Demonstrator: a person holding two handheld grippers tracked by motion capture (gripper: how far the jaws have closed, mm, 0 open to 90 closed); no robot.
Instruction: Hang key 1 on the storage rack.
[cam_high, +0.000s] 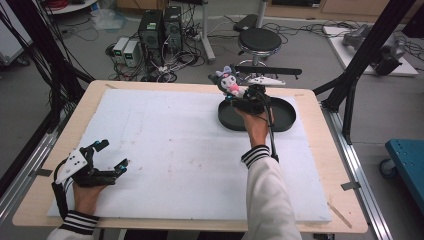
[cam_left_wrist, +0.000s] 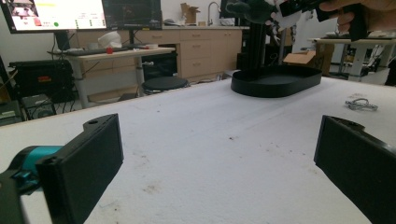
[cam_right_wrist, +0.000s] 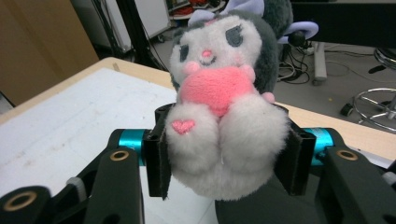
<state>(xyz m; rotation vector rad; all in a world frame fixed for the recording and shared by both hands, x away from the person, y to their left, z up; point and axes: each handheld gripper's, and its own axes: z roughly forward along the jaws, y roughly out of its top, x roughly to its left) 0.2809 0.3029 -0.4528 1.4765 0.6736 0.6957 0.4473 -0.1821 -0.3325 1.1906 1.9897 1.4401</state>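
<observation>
A grey-and-white plush toy (cam_high: 227, 82) with a pink heart on its belly is held in the air above the left end of a black oval tray (cam_high: 286, 121). My right gripper (cam_high: 235, 94) is shut on it. In the right gripper view both pads press the sides of the plush toy's (cam_right_wrist: 219, 93) fluffy lower body, and its face looks at the camera. My left gripper (cam_high: 114, 154) rests low at the near left of the white foam board (cam_high: 175, 150), open, nothing between its jaws. Ahead of the left gripper (cam_left_wrist: 219, 158), the tray (cam_left_wrist: 280, 81) lies far off.
The board lies on a wooden table (cam_high: 327, 165) with its edge close on all sides. A small metal item (cam_left_wrist: 359, 103) lies on the board right of the tray. Beyond the table stand a black stool (cam_high: 259, 41), computer cases (cam_high: 160, 30) and slanting black frame posts (cam_high: 370, 45).
</observation>
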